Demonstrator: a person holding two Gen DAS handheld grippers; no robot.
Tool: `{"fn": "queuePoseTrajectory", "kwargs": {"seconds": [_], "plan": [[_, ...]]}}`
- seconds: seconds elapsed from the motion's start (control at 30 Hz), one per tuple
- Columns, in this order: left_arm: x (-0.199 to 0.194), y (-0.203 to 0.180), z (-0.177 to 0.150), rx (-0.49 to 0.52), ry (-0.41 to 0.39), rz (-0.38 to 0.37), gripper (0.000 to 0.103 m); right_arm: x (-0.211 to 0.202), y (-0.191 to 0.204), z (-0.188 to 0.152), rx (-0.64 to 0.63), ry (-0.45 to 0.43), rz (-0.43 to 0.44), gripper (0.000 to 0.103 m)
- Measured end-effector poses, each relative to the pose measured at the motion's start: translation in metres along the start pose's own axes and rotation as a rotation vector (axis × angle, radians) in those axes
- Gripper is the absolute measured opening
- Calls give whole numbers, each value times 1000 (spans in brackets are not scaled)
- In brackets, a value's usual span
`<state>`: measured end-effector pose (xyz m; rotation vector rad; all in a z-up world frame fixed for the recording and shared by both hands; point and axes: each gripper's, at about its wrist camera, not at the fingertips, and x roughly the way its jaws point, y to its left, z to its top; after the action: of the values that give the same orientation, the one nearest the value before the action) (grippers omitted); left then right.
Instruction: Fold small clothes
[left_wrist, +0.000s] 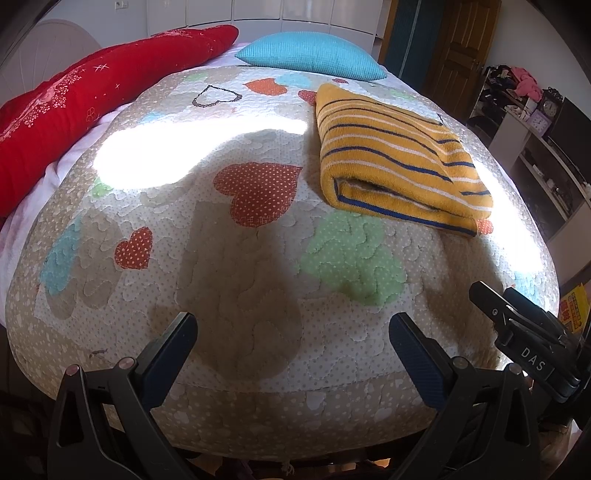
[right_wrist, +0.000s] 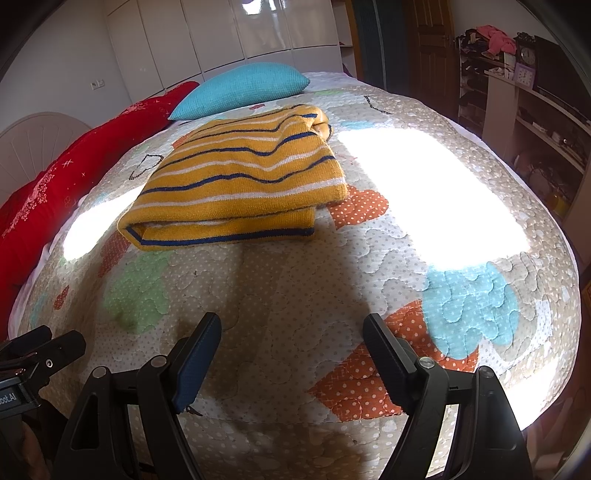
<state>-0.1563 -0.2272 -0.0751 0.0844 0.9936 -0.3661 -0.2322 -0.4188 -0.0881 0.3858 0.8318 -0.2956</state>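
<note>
A small yellow garment with blue and white stripes (left_wrist: 395, 158) lies folded into a thick rectangle on the heart-patterned quilt (left_wrist: 240, 280). In the left wrist view it sits ahead and to the right; in the right wrist view the garment (right_wrist: 240, 184) is ahead and slightly left. My left gripper (left_wrist: 293, 332) is open near the quilt's front edge, well short of the garment, with nothing between its fingers. My right gripper (right_wrist: 291, 332) is open too, empty, and also short of the garment. The right gripper's body (left_wrist: 524, 332) shows at the right of the left wrist view.
A red bolster (left_wrist: 85, 103) lies along the bed's left side and a turquoise pillow (left_wrist: 314, 55) at the far end. Shelves with clocks and clutter (right_wrist: 524, 92) stand to the right of the bed, by a wooden door (left_wrist: 458, 48). Bright sun patches (right_wrist: 424, 192) fall on the quilt.
</note>
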Motion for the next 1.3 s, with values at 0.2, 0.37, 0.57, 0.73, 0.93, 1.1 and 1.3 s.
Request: {"fn": "queuePoseTrajectory", "kwargs": {"seconds": [0.2, 0.37, 0.57, 0.73, 0.93, 1.1, 1.3], "plan": [[2, 1, 0, -1, 6, -3, 103, 0, 0, 1, 0, 1, -1, 84], [2, 1, 0, -1, 4, -6, 103, 0, 0, 1, 1, 1, -1, 84], [3, 0, 0, 1, 11, -11, 103, 0, 0, 1, 0, 1, -1, 84], [4, 0, 0, 0, 14, -20, 103, 0, 0, 1, -2, 1, -1, 84], [5, 0, 0, -1, 21, -24, 103, 0, 0, 1, -1, 1, -1, 84], [5, 1, -1, -4, 24, -29, 103, 0, 0, 0, 0, 1, -1, 84], [9, 1, -3, -3, 43, -46, 103, 2, 1, 1, -3, 4, -3, 85]]}}
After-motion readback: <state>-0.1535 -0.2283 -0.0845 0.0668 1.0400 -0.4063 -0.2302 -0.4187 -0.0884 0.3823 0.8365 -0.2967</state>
